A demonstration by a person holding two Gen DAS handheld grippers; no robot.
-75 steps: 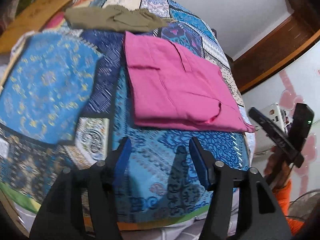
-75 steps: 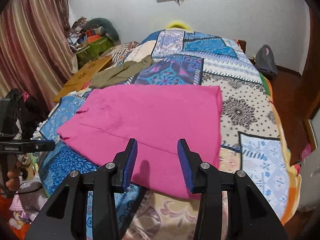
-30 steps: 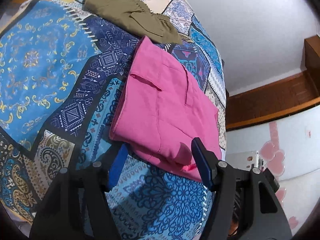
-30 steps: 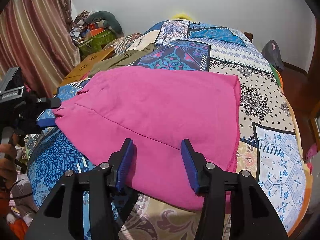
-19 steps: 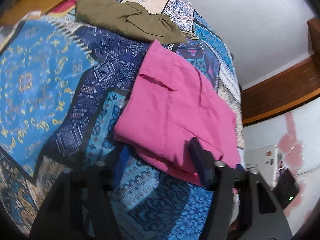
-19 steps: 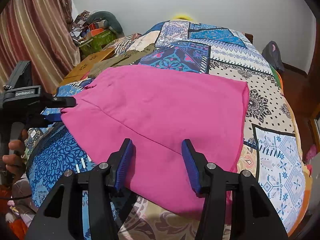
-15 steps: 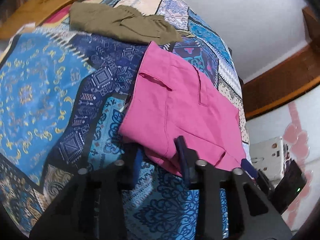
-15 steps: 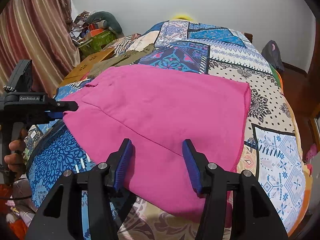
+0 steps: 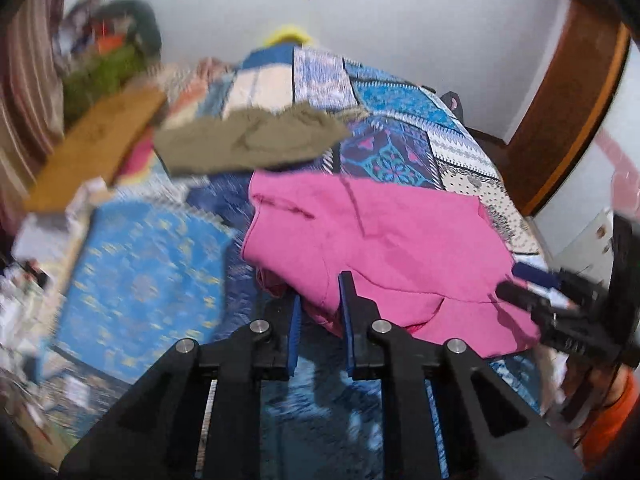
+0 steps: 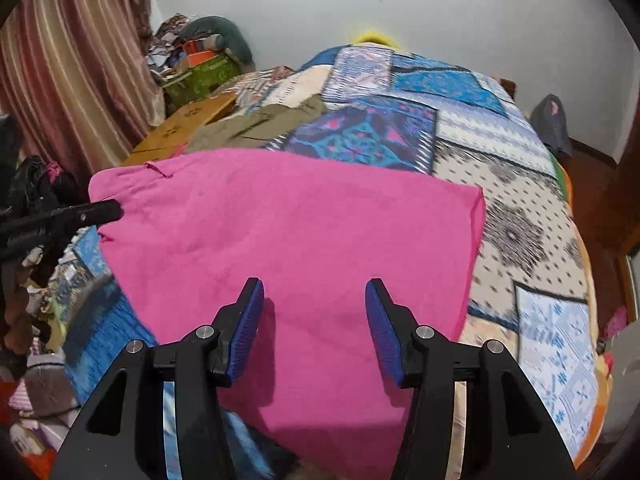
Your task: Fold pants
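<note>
Closed now, the left tongs (image 9: 319,312) — a moment back they were spread wide short of the cloth, and here they've pinched the near-left edge of the pink pants (image 9: 384,248) and bunched it up off the bedspread (image 9: 140,280). Right tongs (image 10: 315,320) hover over the near hem, spread apart, grasping nothing, much as they sat a second ago.

Where are we in the fold? The pants (image 10: 288,240) lie on the patchwork bed as a broad, roughly square slab, apparently folded at least once, with a pocket seam showing on top in the left wrist view. One side is raised in the left grip; the rest lies flat. My read: the next fold is only just starting. The right side has yet to be gripped, and the carry-over and smoothing remain.

An olive garment (image 9: 248,140) lies farther up the bed, just beyond the pink cloth, and a brown cardboard sheet (image 10: 188,128) sits by the bed's left edge. Left view is motion-blurred, so finer creases are hard to call.
</note>
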